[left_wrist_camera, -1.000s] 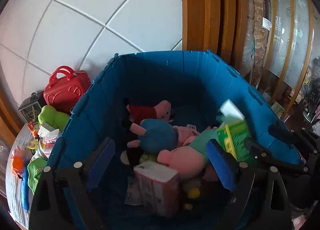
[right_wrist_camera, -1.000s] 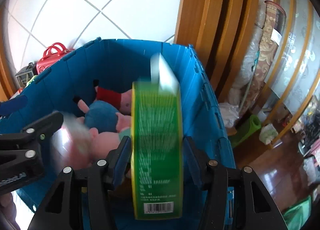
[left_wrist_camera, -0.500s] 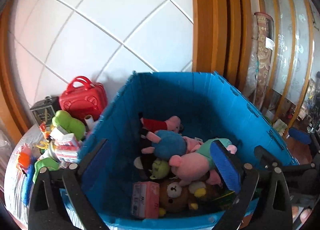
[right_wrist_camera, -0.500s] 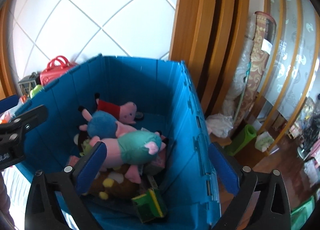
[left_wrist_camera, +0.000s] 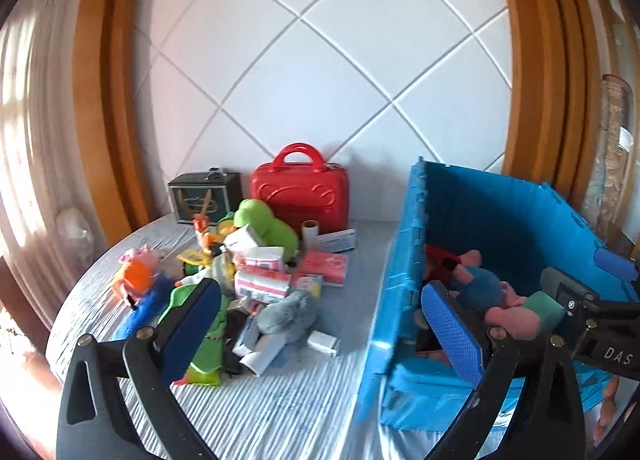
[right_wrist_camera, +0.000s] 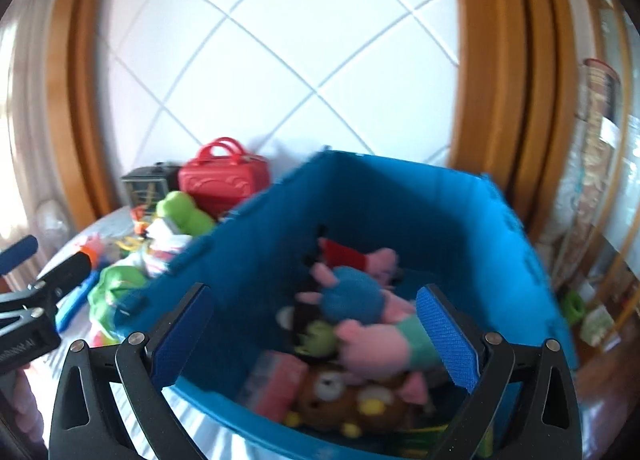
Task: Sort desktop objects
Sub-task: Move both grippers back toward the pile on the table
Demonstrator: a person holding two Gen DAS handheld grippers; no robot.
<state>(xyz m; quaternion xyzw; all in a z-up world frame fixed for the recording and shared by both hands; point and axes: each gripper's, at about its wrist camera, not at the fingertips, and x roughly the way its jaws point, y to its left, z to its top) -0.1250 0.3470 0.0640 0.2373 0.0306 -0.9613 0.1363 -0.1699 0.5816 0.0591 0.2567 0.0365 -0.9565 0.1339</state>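
Both tongs gape empty after just opening: the left tongs (left_wrist_camera: 320,324) face the toy-and-box pile (left_wrist_camera: 256,280) on the tabletop (left_wrist_camera: 280,412), the right tongs (right_wrist_camera: 316,334) the blue crate (right_wrist_camera: 400,195) of plush toys (right_wrist_camera: 360,320). From the pile, the crate stands at 3 o'clock.

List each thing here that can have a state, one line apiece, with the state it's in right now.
left gripper: open, empty.
right gripper: open, empty.
blue crate: lid off, plush toys inside.
red case: closed, upright at the wall.
grey plush: lying in the pile on the table.
green plush: lying on the pile, unsorted.
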